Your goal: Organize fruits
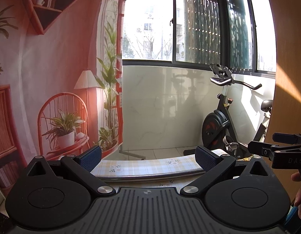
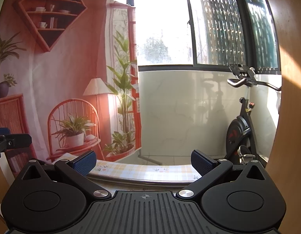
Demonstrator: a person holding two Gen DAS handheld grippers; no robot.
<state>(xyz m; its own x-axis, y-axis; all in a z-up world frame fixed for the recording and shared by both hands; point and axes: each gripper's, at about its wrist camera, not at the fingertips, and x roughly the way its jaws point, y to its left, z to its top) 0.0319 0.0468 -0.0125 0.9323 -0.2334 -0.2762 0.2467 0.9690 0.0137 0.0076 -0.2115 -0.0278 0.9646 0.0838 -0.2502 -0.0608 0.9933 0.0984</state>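
Both grippers, left [image 1: 148, 157] and right [image 2: 143, 160], spread wide and empty, level above a checked table [image 1: 146, 165]. No fruit in view, probably below frame; expect soft, bruisable pieces.

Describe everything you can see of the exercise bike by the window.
The exercise bike stands upright on the tiled floor in the corner under the window, close to the pale marble-look wall. Its frame is black, with a round flywheel housing marked in red, a metal pedal, curved handlebars, a device holder on top and a red-capped knob. Sunlight throws its shadow on the wall. Nothing visibly touches it.
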